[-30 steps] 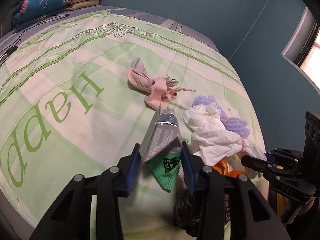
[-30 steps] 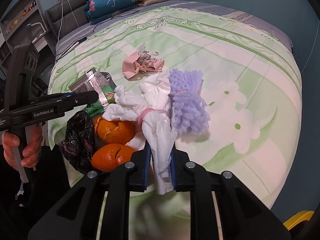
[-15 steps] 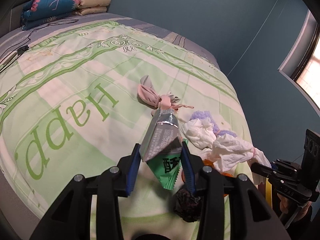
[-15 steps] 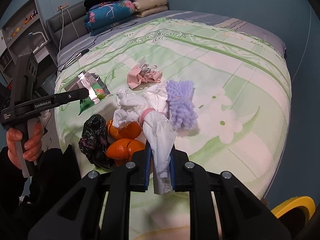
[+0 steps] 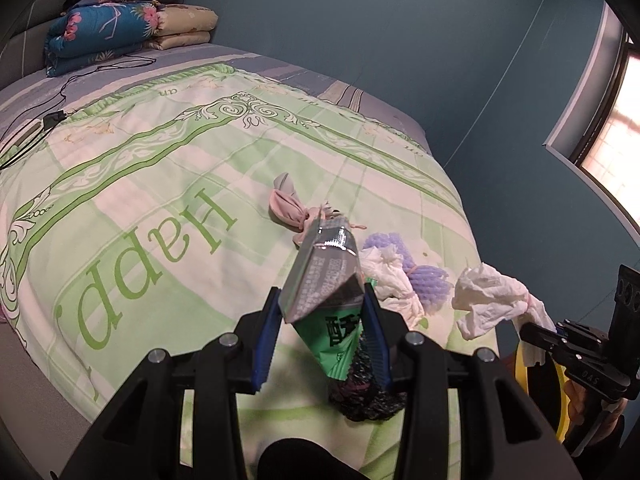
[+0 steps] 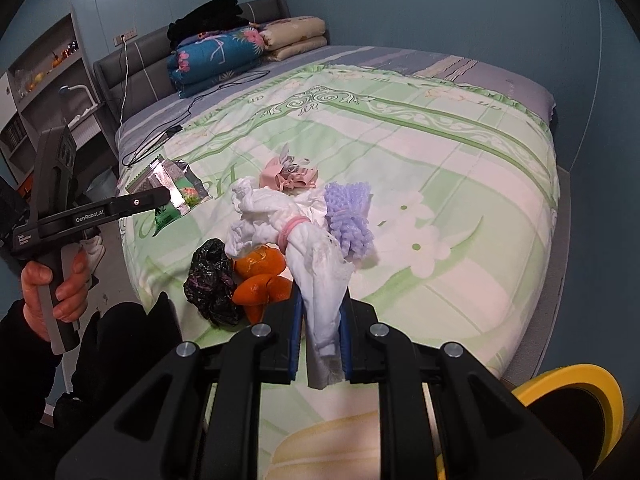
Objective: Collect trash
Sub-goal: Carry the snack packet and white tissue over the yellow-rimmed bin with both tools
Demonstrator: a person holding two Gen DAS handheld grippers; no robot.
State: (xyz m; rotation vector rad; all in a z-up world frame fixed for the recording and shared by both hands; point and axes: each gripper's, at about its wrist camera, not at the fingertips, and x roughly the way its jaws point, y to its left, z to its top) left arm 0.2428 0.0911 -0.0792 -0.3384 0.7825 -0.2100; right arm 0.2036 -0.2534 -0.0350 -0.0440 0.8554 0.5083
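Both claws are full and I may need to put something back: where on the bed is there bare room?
Bare: the wide stretch of quilt between the green lettering and the folded blankets, and the flower-print side right of the purple mesh. Crowded: the near corner, with orange peels, black bag and pink cloth.

We see a wide bed [image 6: 460, 184] under a pale green and white quilt printed with green lettering. On it lie a knotted pink cloth bundle [image 6: 290, 176], a lilac foam net [image 6: 349, 220], two orange peel pieces [image 6: 262, 278], a crumpled black plastic bag [image 6: 212, 280], and folded blankets [image 6: 240, 54] stacked near the headboard.
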